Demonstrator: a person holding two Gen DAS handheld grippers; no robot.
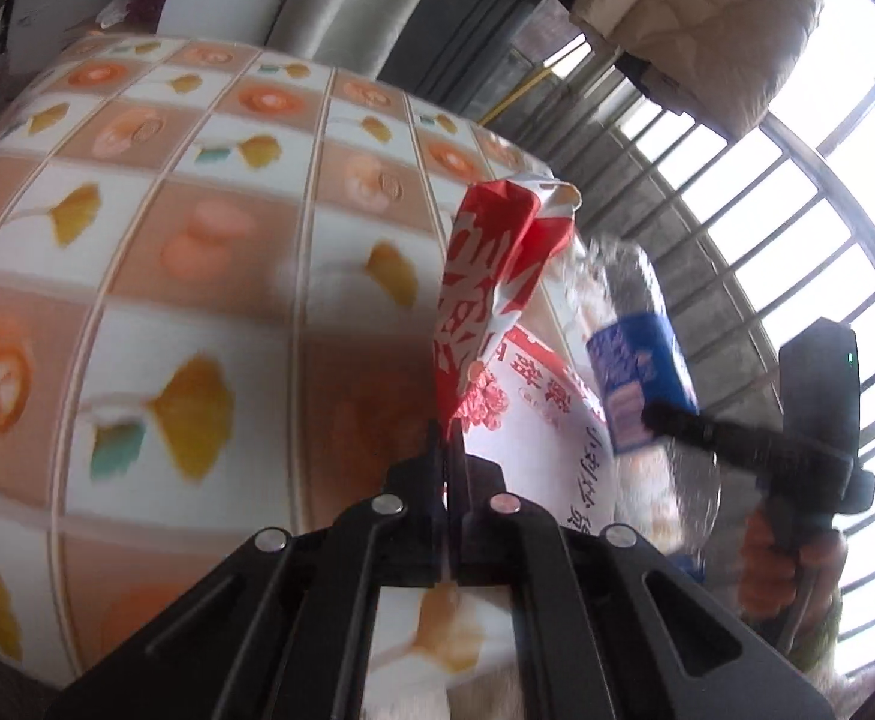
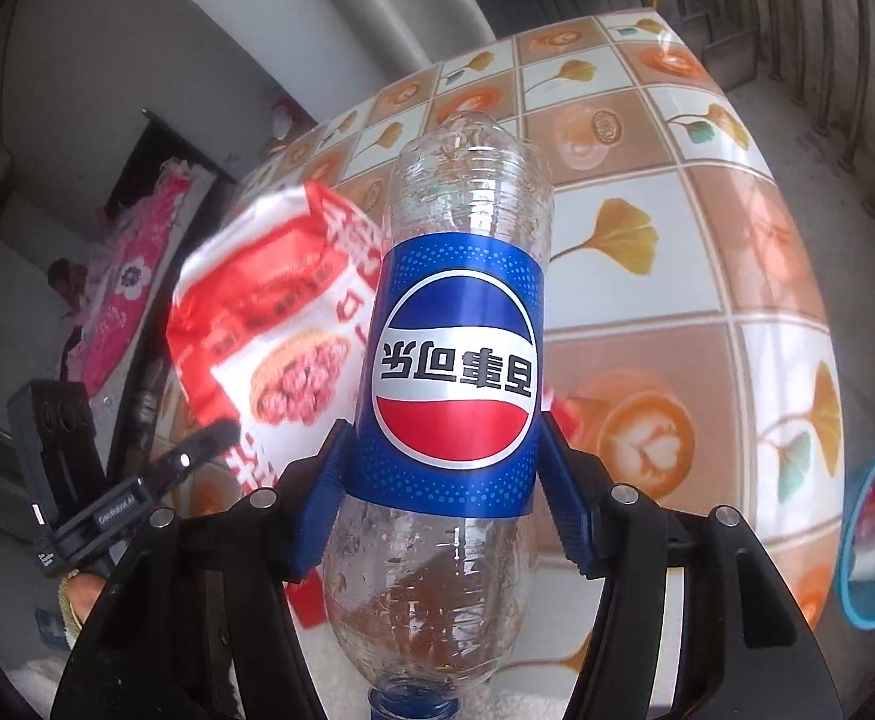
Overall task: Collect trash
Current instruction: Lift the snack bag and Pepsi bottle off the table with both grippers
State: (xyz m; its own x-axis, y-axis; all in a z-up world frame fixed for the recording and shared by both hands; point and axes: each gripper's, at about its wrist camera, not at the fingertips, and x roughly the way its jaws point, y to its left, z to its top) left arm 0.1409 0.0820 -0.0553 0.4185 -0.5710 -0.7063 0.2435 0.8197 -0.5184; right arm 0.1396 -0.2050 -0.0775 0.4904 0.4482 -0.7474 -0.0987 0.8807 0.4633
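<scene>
Above table (image 2: 677,276): one bottle (image 2: 458,360) (one wrapper (image 2: 257,324))

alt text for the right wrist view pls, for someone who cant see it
The right gripper clamps an empty plastic cola bottle by its blue label, cap end toward the camera. Beside it the left gripper holds a red and white snack bag over the patterned tablecloth.

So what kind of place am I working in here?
Probably a home balcony or sunroom: a table in flower-print oilcloth, barred windows, and a beige quilted jacket hanging overhead.
</scene>
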